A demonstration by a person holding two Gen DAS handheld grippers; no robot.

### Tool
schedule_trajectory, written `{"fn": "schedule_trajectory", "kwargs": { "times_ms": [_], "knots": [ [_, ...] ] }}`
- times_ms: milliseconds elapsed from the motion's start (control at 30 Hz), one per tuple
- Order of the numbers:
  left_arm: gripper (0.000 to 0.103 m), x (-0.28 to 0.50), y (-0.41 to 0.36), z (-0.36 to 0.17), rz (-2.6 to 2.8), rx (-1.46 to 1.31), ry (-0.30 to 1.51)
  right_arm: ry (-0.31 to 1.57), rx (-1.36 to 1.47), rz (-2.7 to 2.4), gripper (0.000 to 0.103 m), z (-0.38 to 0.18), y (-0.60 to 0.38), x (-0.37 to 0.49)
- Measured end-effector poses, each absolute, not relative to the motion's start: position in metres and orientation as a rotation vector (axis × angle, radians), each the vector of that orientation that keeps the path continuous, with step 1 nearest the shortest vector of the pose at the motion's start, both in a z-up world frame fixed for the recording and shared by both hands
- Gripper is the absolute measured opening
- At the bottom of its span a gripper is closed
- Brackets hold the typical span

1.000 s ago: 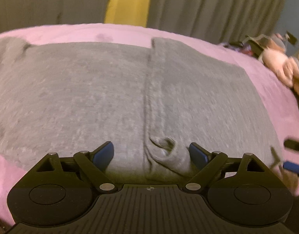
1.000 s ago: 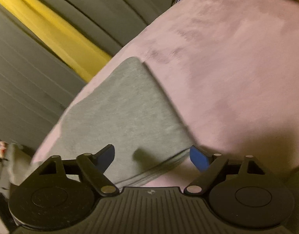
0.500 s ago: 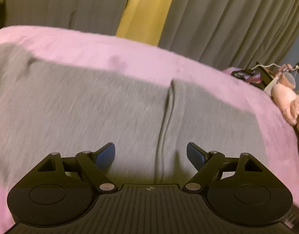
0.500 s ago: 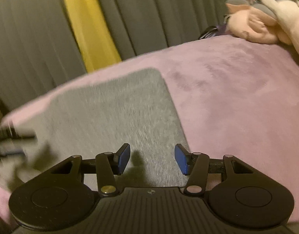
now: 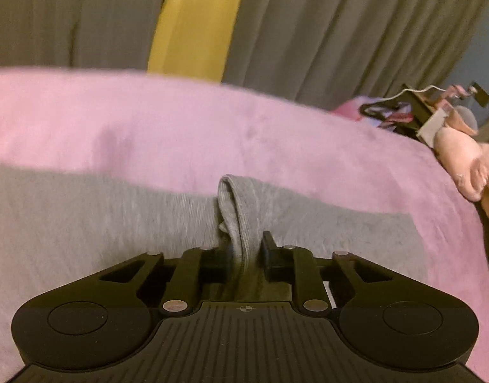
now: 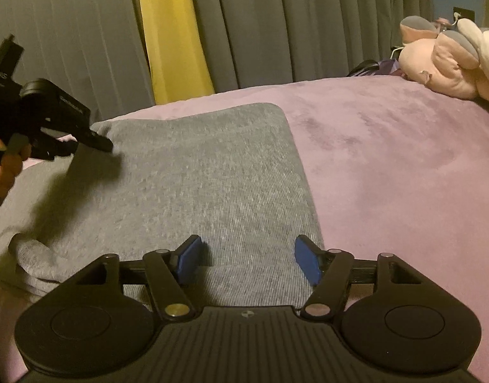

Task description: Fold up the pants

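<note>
The grey pants lie flat on a pink blanket. My left gripper is shut on a raised ridge of the pants' fabric near their far edge. In the right wrist view the pants spread ahead, and my right gripper is open, low over their near right edge, its blue pads on either side of the cloth. The left gripper shows there at the pants' far left corner, pinching the cloth.
Grey curtains with a yellow strip hang behind the bed. Pink plush toys and dark clutter sit at the bed's far right. Bare pink blanket lies right of the pants.
My left gripper moved forward to the pants' far edge and shut on a fold of cloth. My right gripper levelled out and came to rest open over the near right edge.
</note>
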State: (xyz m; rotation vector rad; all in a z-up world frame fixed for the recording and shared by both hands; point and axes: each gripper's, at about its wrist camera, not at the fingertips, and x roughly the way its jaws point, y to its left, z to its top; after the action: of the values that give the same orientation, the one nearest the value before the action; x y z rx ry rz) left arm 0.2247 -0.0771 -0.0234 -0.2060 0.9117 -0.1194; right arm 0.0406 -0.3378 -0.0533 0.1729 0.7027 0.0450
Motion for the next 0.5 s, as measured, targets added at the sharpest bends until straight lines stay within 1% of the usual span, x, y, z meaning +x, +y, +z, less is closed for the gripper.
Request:
{"fn": "schedule_trajectory", "kwargs": {
  "times_ms": [133,200,233,267,300,333,367,400,433,500],
  "knots": [
    [0.019,0.213,-0.086,-0.012,-0.151,-0.069,0.827,0.649,0.180,0.023,0.065,-0.046,-0.338,0.034],
    [0.020,0.215,-0.088,-0.021,-0.109,-0.010,0.844,0.674,0.177,0.023,0.065,-0.049,-0.338,0.037],
    [0.024,0.218,-0.088,-0.028,-0.082,0.015,0.877,0.689,0.167,0.024,0.066,-0.051,-0.337,0.040],
    [0.035,0.219,-0.086,-0.033,-0.049,0.023,0.904,0.700,0.147,0.026,0.066,-0.054,-0.335,0.041],
    [0.043,0.217,-0.081,-0.035,-0.017,-0.006,0.900,0.705,0.130,0.028,0.067,-0.055,-0.333,0.042],
    [0.057,0.214,-0.075,-0.032,0.014,-0.044,0.895,0.706,0.117,0.030,0.068,-0.055,-0.331,0.042],
    [0.059,0.211,-0.067,-0.028,0.035,-0.094,0.894,0.706,0.114,0.034,0.071,-0.056,-0.331,0.043],
    [0.058,0.205,-0.057,-0.022,0.052,-0.139,0.885,0.707,0.119,0.038,0.075,-0.056,-0.331,0.044],
    [0.057,0.197,-0.046,-0.013,0.081,-0.163,0.859,0.708,0.125,0.041,0.077,-0.057,-0.332,0.045],
    [0.070,0.174,-0.015,0.003,0.131,-0.202,0.792,0.710,0.124,0.038,0.080,-0.058,-0.330,0.047]
  ]
}}
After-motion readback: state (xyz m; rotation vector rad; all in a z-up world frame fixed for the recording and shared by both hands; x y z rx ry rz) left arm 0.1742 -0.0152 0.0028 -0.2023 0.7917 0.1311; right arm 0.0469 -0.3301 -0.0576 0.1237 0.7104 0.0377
